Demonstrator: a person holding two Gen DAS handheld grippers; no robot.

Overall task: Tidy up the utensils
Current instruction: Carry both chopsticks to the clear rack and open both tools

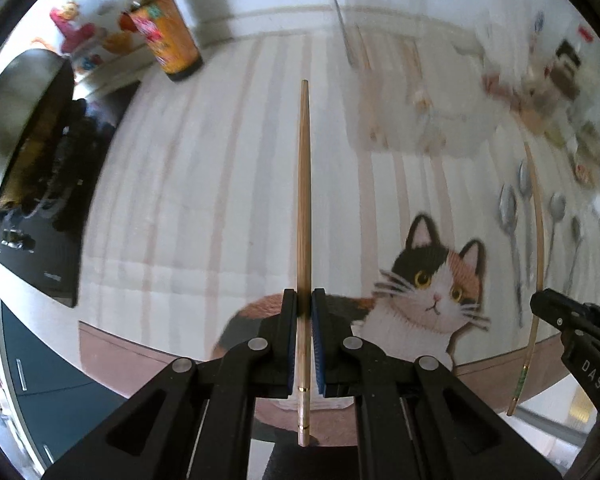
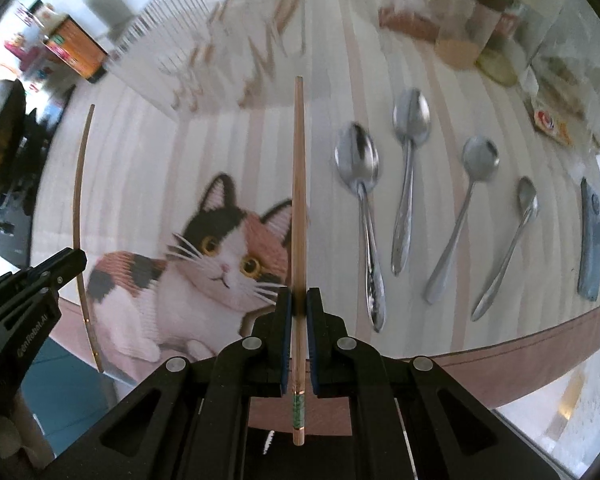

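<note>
Bamboo chopsticks, one pinched near its butt in each closed tool: left tool (image 1: pixel 304 316) holds the plain chopstick (image 1: pixel 305 200), right tool (image 2: pixel 299 312) the green-banded chopstick (image 2: pixel 299 200) (long overhang). Swing carelessly and a tip clips the spoons (image 2: pixel 408 184).

two chopsticks (image 2: pixel 298 200), four spoons (image 2: pixel 358 160)

Surface covered by striped cloth (image 2: pixel 236 152) with calico cat print (image 2: pixel 204 256), cat just ahead-left of the right tool. Four metal spoons (image 2: pixel 358 160) lie on cloth ahead-right of that tool, bowls pointing away, handles near, side by side, apart. Blue object (image 2: pixel 591 240) flat, further right. Orange-labelled bottle (image 2: pixel 76 54) upright, far ahead-left. Jars and packets clustered far ahead-right, blurred
</note>
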